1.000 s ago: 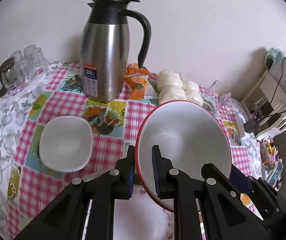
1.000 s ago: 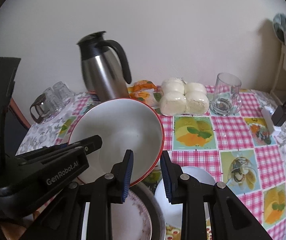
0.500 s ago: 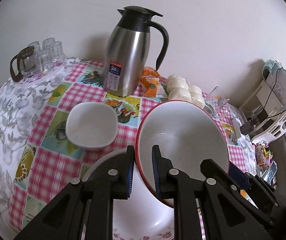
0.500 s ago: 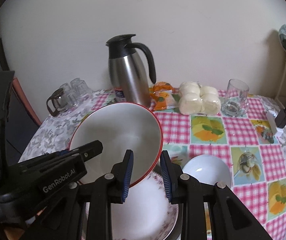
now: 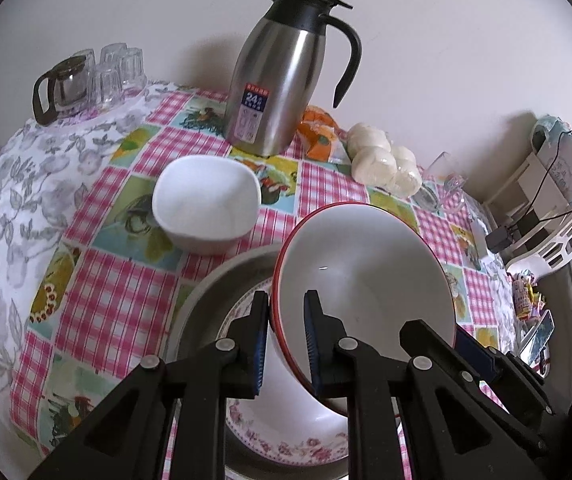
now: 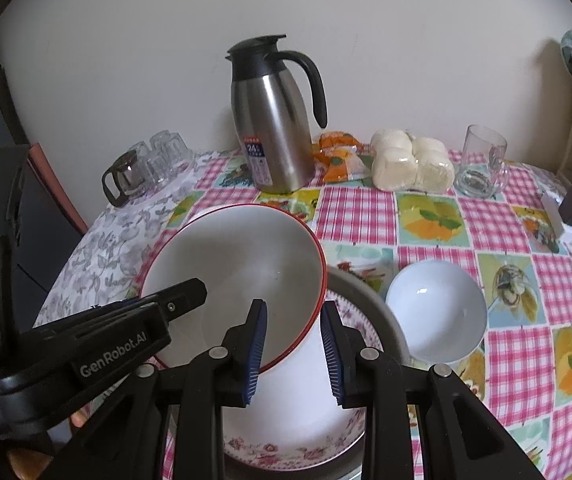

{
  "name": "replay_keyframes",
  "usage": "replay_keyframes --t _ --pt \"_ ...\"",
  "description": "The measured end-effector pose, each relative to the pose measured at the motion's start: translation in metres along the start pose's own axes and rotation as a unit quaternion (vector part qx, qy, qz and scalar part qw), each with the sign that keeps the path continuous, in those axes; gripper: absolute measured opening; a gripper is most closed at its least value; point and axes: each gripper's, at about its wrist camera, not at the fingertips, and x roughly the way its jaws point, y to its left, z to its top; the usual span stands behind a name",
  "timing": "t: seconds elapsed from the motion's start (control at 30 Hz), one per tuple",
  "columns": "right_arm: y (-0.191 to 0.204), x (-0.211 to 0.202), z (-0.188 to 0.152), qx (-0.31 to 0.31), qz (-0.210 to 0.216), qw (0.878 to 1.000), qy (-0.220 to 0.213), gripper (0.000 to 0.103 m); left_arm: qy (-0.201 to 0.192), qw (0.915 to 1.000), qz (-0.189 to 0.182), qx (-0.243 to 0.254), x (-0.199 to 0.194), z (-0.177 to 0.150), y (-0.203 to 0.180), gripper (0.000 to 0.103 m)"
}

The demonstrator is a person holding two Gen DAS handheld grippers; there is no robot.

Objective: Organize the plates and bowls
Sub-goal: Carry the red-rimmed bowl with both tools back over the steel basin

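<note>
Red-rimmed bowl (image 5: 365, 276): held tilted in the air above the flowered plate, its white inside turned toward both cameras; its rim is gripped on two sides.
Left gripper (image 5: 286, 336): closed narrowly on the bowl's rim, one blue pad outside the wall and one inside.
Right gripper (image 6: 293, 344): set a little wider than the left; the bowl's rim and wall are seen between its pads, and the left pad lies against the inside of the bowl. Contact by the outer pad cannot be made out for certain.
Flowered plate (image 6: 286, 446): seen directly under the held bowl, resting inside a grey round tray (image 5: 214, 292); its pink flower border is visible at the near edge.
Square white bowl (image 5: 206, 204): stood upright on the tablecloth, just beyond the tray and near the steel jug.
Round white bowl (image 6: 437, 312): stood upright on the tablecloth, just beside the tray on the right gripper's side.
Steel jug (image 6: 274, 120): stood upright near the wall, black lid and handle, a label on its front.
Buns (image 6: 409, 164): wrapped in clear film, laid by the wall, with an orange packet (image 6: 337, 156) between them and the jug.
Glass mug (image 6: 483, 162): stood upright beside the buns.
Small glasses (image 5: 106, 76): grouped at the far left corner of the table.
Tablecloth (image 6: 425, 216): pink check with picture squares.
</note>
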Motion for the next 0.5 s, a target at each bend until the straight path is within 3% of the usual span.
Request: replay_keyframes --t 0.2,0.5 --pt "-0.001 0.005 -0.009 0.006 0.0 1.0 0.012 0.03 0.023 0.9993 -0.017 -0.022 0.008 -0.004 0.01 0.016" --pt "-0.004 0.021 -0.017 0.015 -0.002 0.999 0.039 0.03 0.039 0.999 -0.002 -0.02 0.018 -0.005 0.013 0.017"
